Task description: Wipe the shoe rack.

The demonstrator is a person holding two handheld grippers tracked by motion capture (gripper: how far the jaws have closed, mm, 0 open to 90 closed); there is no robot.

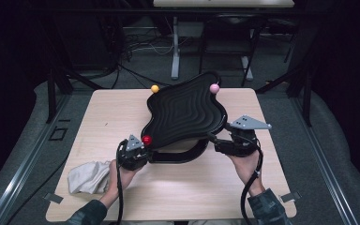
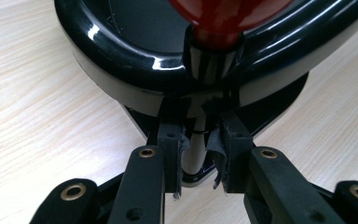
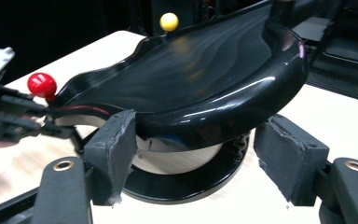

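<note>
Two hand-held grippers flank the black wavy tray (image 1: 185, 112) mid-worktop: my left hand-held gripper (image 1: 138, 152) is clenched on the post under its red ball (image 1: 146, 139); my right hand-held gripper (image 1: 222, 143) stands released around its rim.

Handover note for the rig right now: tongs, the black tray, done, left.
Left tongs: shut on the thin post under the red ball, at the near-left corner of the black wavy tray.
Right tongs: open, pads either side of the tray's near-right rim, not pressing.
Tray: sits tilted on its black curved base, mid-table. Yellow ball and pink ball stand at the far corners. Grey cloth lies near left, untouched.
Done: left grip set.
Left: probably close the right tongs on the rim, then move the tray.
</note>
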